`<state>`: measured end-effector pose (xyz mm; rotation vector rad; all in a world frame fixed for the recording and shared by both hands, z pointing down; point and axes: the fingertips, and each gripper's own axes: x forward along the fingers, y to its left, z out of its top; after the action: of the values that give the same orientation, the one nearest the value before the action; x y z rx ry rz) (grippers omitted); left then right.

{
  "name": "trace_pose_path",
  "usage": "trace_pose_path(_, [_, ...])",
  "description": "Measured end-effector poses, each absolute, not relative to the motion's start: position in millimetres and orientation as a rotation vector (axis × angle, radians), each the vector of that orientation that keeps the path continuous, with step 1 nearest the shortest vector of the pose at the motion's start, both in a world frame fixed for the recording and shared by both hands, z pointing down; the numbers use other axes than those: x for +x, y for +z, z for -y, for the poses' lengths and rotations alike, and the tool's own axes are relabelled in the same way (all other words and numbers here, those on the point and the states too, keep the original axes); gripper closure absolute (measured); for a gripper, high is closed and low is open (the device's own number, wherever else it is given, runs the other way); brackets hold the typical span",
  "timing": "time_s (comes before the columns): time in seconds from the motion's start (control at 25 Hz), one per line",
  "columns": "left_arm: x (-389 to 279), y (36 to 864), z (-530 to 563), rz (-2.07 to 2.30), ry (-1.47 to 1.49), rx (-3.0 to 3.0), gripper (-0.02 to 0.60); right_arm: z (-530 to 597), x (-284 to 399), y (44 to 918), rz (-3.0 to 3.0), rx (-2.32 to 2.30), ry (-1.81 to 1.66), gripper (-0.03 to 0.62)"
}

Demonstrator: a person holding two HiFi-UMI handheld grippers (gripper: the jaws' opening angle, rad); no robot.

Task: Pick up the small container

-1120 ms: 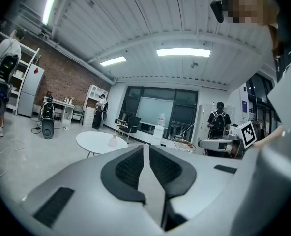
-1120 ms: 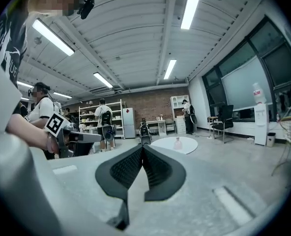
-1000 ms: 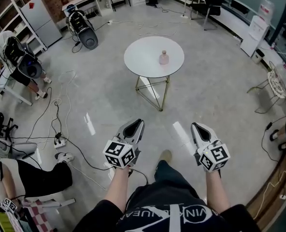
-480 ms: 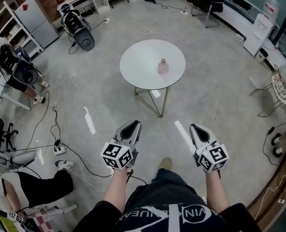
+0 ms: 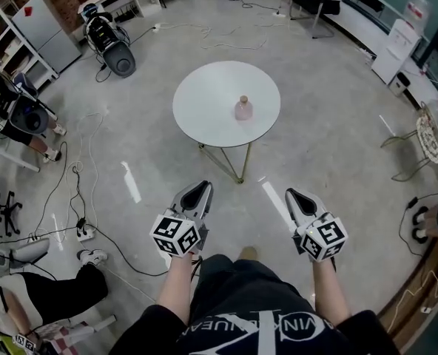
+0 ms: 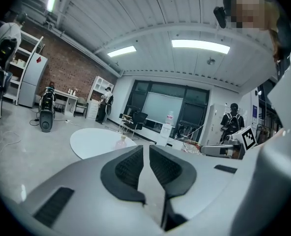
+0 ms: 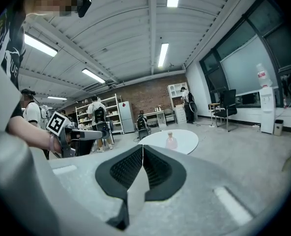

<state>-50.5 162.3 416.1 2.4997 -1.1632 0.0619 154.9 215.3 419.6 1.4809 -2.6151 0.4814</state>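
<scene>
A small pink container (image 5: 243,109) with a stopper stands upright on a round white table (image 5: 204,102), right of its middle. It also shows far ahead in the left gripper view as the container (image 6: 121,142) and in the right gripper view as the container (image 7: 171,141). My left gripper (image 5: 200,191) and right gripper (image 5: 291,196) are held side by side over the floor, well short of the table, both pointing at it. Both are shut with nothing between the jaws.
The table stands on thin gold legs (image 5: 237,163). Cables (image 5: 78,198) and a power strip trail over the floor at left. A seated person's legs (image 5: 52,283) are at the lower left. A white wire chair (image 5: 428,135) stands at right, a vacuum-like machine (image 5: 112,43) at the back left.
The table and container have drawn nearer and lower in the head view as I walk toward them. Both grippers keep their pose, shut and side by side.
</scene>
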Motion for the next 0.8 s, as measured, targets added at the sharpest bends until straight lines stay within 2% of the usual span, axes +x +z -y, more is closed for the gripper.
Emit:
trace_pose_path(0.4, [-54,436,-139,1.166,0.124,2.451,0.543,-198,171,445,2.58,1.54,0.635,0.587])
trace_pose_path(0.8, [-38,449,-70,1.082,0.125,2.451,0.543,-137,168,458,2.536,1.541,0.699,0.586])
